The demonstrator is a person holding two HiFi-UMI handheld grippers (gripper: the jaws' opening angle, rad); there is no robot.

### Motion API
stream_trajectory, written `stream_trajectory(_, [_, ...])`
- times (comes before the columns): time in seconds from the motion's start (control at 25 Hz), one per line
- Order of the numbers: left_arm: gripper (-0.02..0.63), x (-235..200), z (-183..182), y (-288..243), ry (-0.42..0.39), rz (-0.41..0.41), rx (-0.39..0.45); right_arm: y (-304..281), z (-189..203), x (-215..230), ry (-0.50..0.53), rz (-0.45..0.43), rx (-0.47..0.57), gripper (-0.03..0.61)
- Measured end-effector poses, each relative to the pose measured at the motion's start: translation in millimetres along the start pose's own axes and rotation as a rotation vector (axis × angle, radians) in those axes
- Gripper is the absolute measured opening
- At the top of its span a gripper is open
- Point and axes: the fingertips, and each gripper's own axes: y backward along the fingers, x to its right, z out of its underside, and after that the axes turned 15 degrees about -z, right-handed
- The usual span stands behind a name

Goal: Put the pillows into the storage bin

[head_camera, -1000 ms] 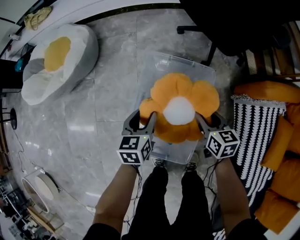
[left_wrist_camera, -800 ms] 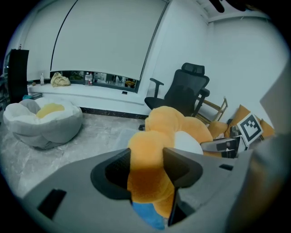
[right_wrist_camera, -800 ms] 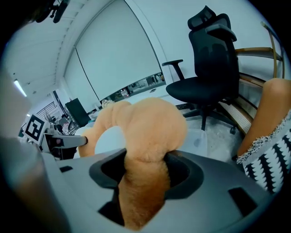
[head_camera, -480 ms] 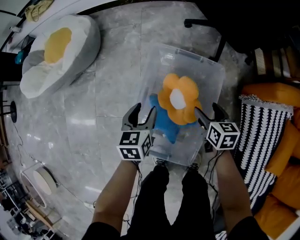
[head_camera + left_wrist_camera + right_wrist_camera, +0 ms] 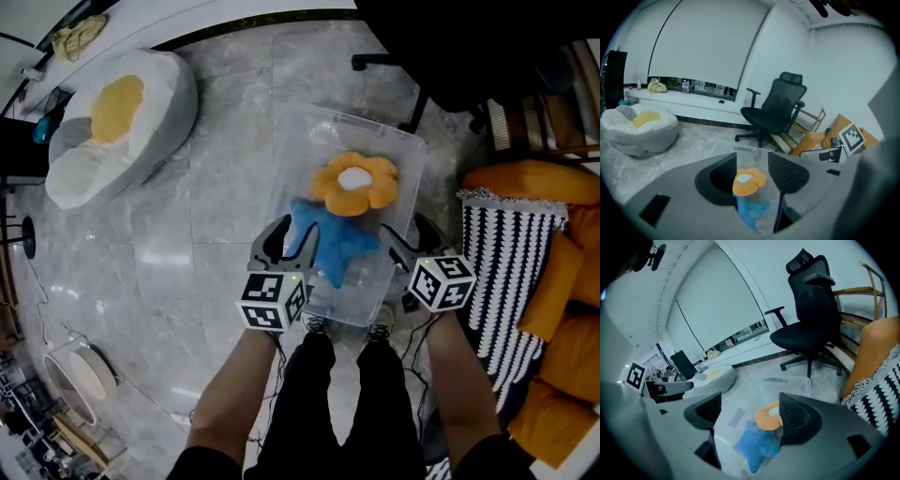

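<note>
The clear storage bin [image 5: 309, 141] stands on the grey stone floor [image 5: 216, 206] right in front of my feet, with no lid on it. Two pillows lie inside. The orange flower pillow [image 5: 354, 184], with its white centre facing up, sits toward the far half. The blue star pillow [image 5: 333, 246] lies nearer to me, and its upper point touches the flower or runs under it; I cannot tell which.

My left gripper [image 5: 291, 231] hovers over the bin's near left corner. Its jaws are partly apart and grip nothing; the two pillows only show through the gap. My right gripper [image 5: 409, 234] hangs over the near right corner. Its jaws have just been opening and now stand wide, with nothing between the pads.

Off to the left, well apart from the bin, a fried-egg cushion [image 5: 112, 122] rests on the floor. To the right are a black-and-white patterned cushion [image 5: 511, 281] and a heap of orange cushions [image 5: 562, 291].

The bin's near rim is covered by both grippers and my legs. In the right gripper view, the right jaw hides part of the flower pillow. The orange heap is cut off by the head view's edge. Of the black office chair [image 5: 776, 110], the head view shows only part of the base.
</note>
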Motion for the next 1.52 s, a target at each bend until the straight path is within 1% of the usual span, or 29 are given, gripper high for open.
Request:
stream_trajectory(0.28, [0.190,36.6,-49.3,59.2,-0.024,0.058,0.045,51.6,-51.8,-55.1,0.033,-0.034,0.074,0.388])
stream_trajectory(0.44, [0.147,59.9,-85.4,94.0,-0.045,0.087,0.089,86.8,-82.8,-82.1,0.060,-0.045,0.119,0.333])
stream_trajectory(0.48, [0.127,64.8,-94.6,103.4,-0.050,0.091,0.099,96.7,-91.1,-89.5,0.063,-0.050,0.134,0.303])
stream_trajectory(0.56, [0.092,72.8,-113.7,122.9,-0.065,0.096,0.118,116.6,-109.1,-104.2,0.076,-0.051,0.161,0.269])
stream_trajectory(0.6, [0.054,76.5,-123.3,132.6,-0.072,0.100,0.128,126.8,-118.5,-111.2,0.087,-0.048,0.171,0.224])
stream_trajectory(0.68, [0.018,85.2,-142.0,152.1,-0.083,0.118,0.148,147.7,-137.6,-124.8,0.103,-0.049,0.198,0.102])
stream_trajectory(0.72, [0.009,90.3,-151.2,162.0,-0.083,0.132,0.158,157.9,-147.3,-132.2,0.102,-0.060,0.215,0.004])
stream_trajectory(0.8, [0.006,100.9,-170.2,181.6,-0.063,0.171,0.176,175.9,-167.3,-148.9,0.102,-0.094,0.243,0.003])
stream_trajectory(0.92, [0.005,116.8,-197.4,210.2,-0.010,0.241,0.198,199.2,-195.2,-175.5,0.138,-0.127,0.273,0.003])
stream_trajectory(1.04, [0.005,133.6,-218.4,236.4,-0.006,0.289,0.222,222.8,-214.9,-202.0,0.186,-0.145,0.305,0.003])
stream_trajectory(1.12, [0.005,143.9,-234.9,251.9,-0.024,0.318,0.249,236.5,-225.5,-218.7,0.227,-0.149,0.320,0.003])
stream_trajectory(1.28, [0.005,164.2,-266.2,277.1,-0.091,0.376,0.316,259.2,-244.1,-242.4,0.291,-0.132,0.357,0.003])
stream_trajectory(1.4, [0.005,178.5,-281.1,295.5,-0.132,0.428,0.346,275.7,-252.8,-258.2,0.326,-0.109,0.384,0.003])
stream_trajectory(1.52, [0.005,192.3,-291.4,306.4,-0.154,0.480,0.360,289.8,-261.1,-268.2,0.356,-0.080,0.406,0.003])
